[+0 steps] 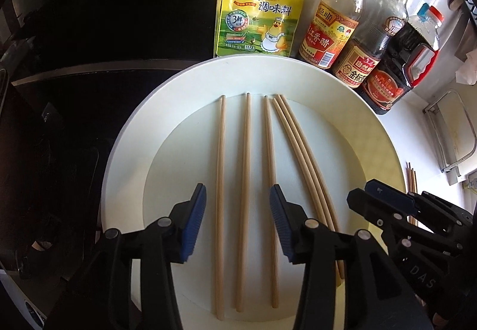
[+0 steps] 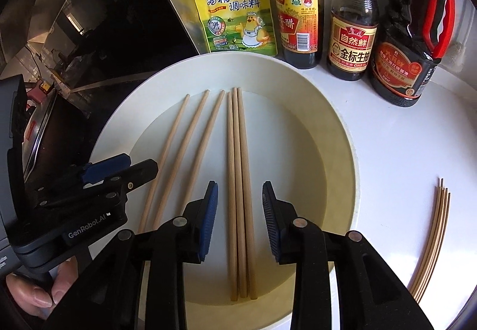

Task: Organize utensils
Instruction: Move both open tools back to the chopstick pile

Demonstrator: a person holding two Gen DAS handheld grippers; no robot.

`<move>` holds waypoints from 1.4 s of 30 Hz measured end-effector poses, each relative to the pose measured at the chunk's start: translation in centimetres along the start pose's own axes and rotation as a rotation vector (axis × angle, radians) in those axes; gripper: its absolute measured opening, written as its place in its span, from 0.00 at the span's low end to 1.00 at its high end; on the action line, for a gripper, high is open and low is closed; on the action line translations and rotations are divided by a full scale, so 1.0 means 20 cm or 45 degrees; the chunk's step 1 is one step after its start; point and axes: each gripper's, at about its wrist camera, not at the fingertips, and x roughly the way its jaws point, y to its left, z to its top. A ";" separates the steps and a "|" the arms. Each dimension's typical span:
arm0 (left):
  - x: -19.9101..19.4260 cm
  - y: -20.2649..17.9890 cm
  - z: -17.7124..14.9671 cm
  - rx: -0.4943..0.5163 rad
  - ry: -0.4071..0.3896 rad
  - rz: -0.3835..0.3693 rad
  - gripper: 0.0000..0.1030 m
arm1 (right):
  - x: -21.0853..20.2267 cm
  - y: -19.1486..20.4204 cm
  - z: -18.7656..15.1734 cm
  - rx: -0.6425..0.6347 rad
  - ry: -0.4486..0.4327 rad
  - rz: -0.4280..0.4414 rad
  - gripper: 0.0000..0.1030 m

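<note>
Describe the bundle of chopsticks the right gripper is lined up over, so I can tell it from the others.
Find the big white plate in front of the sauce bottles. Six wooden chopsticks lie in it; the bundle is the three touching side by side, between the open right gripper. The other three chopsticks lie singly, spread apart, to its left.

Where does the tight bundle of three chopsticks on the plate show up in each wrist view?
Left wrist: the three-chopstick bundle lies right of centre on the plate, slanting down-right.
Right wrist: the bundle runs straight down the centre, between the open right hand-held gripper fingers.
Shared landmark: the yellow seasoning pouch behind the plate.
</note>
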 end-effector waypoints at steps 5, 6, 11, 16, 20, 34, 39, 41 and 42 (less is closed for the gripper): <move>-0.06 -0.02 -0.03 0.012 -0.033 -0.009 0.43 | -0.08 -0.02 -0.04 0.004 -0.039 -0.021 0.29; -0.07 -0.03 -0.04 0.014 -0.040 -0.011 0.43 | -0.09 -0.02 -0.05 0.001 -0.046 -0.026 0.30; -0.15 -0.07 -0.08 0.035 -0.071 -0.018 0.46 | -0.19 -0.05 -0.12 0.007 -0.076 -0.043 0.31; -0.21 -0.13 -0.14 0.053 -0.090 -0.027 0.47 | -0.27 -0.09 -0.18 0.031 -0.103 -0.051 0.32; -0.26 -0.19 -0.17 0.075 -0.109 -0.029 0.49 | -0.34 -0.12 -0.24 0.049 -0.128 -0.055 0.33; -0.38 -0.45 -0.29 0.140 -0.159 -0.085 0.54 | -0.58 -0.32 -0.40 0.083 -0.202 -0.092 0.37; -0.38 -0.61 -0.32 0.174 -0.151 -0.132 0.58 | -0.67 -0.48 -0.48 0.132 -0.208 -0.148 0.40; -0.37 -0.69 -0.34 0.194 -0.144 -0.155 0.58 | -0.69 -0.55 -0.52 0.160 -0.204 -0.173 0.40; -0.37 -0.73 -0.35 0.206 -0.141 -0.167 0.58 | -0.70 -0.60 -0.54 0.176 -0.201 -0.183 0.40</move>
